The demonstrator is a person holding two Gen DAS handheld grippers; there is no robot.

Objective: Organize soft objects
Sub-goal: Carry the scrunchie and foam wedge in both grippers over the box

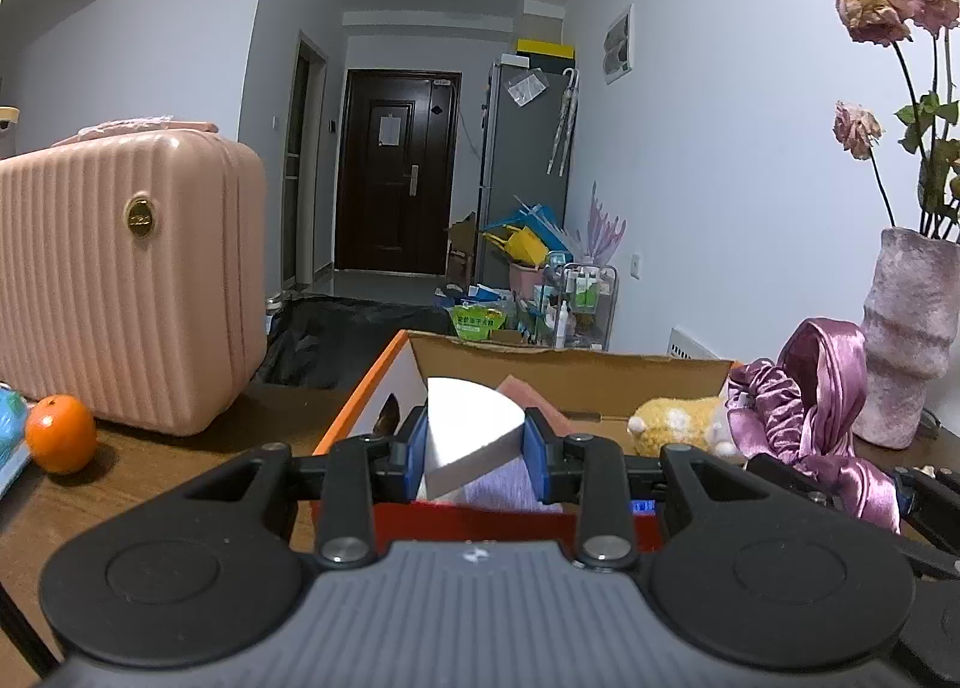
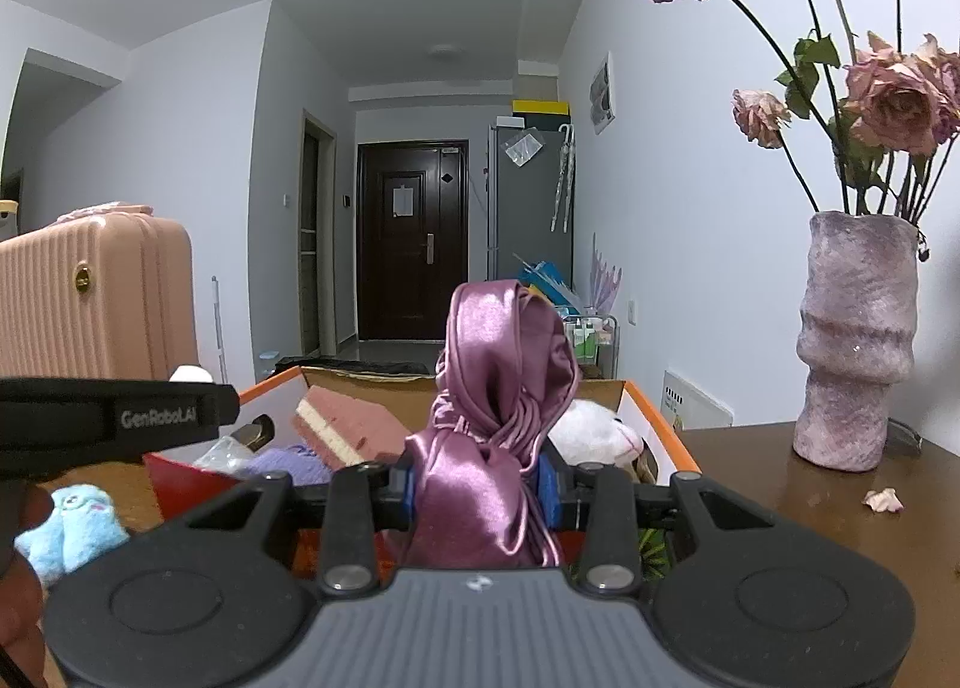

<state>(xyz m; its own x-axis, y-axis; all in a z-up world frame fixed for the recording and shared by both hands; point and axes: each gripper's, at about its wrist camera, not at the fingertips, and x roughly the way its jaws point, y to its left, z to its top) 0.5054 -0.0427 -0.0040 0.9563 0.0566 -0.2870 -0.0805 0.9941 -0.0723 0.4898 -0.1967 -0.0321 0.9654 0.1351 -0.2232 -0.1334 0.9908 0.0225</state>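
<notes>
Foam wedge (image 1: 471,433), white, is pinched by the left gripper (image 1: 477,451) above the cardboard box (image 1: 576,373); light, compressible, best held across flat faces. Satin scrunchie (image 2: 498,436), slippery and limp, is clamped mid-bunch by the right gripper (image 2: 483,487).

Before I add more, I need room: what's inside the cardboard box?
Box: a pink sponge, purple knit, a white plush, a yellow plush. The satin cloth hides the middle and floor.
</notes>
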